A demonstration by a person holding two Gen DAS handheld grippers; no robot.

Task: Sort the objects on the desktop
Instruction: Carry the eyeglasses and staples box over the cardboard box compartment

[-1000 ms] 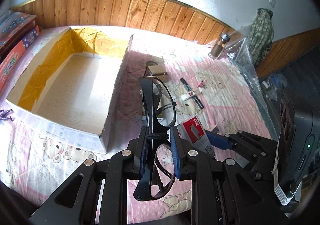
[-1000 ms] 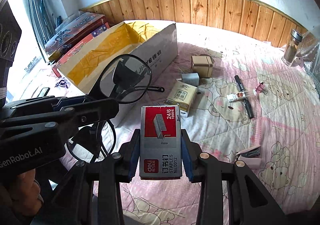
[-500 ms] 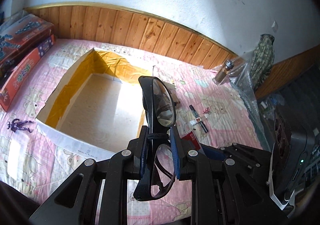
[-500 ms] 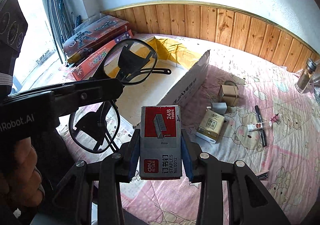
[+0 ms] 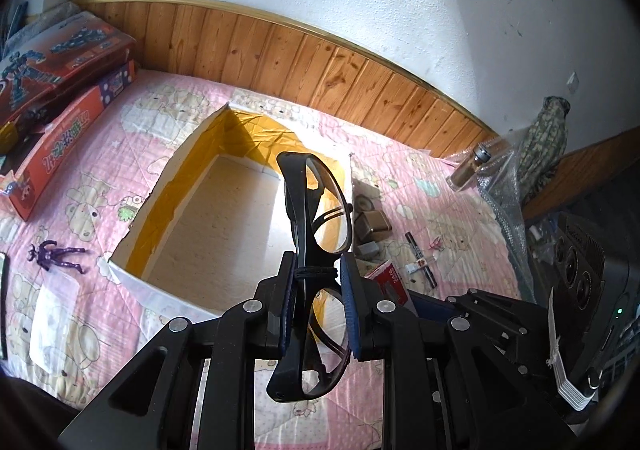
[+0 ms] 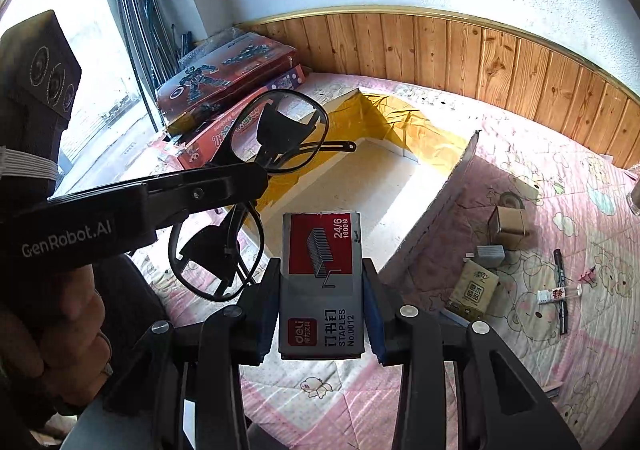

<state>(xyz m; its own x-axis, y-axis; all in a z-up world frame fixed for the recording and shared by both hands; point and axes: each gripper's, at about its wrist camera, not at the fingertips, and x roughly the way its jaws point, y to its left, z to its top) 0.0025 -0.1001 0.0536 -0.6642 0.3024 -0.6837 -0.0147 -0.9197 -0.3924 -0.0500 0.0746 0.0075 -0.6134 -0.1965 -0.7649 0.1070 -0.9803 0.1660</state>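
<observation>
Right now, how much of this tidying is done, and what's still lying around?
Nothing looks sorted yet: the cardboard box appears empty. In hand: the left gripper clamps black glasses, the right gripper a staples box, both near the box. Left on the pink quilt: a marker, small cartons and a purple figurine.

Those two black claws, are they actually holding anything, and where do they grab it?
Yes. The left gripper pinches black glasses at the bridge between the lenses. The right gripper clamps a staples box by its two long sides.
</observation>
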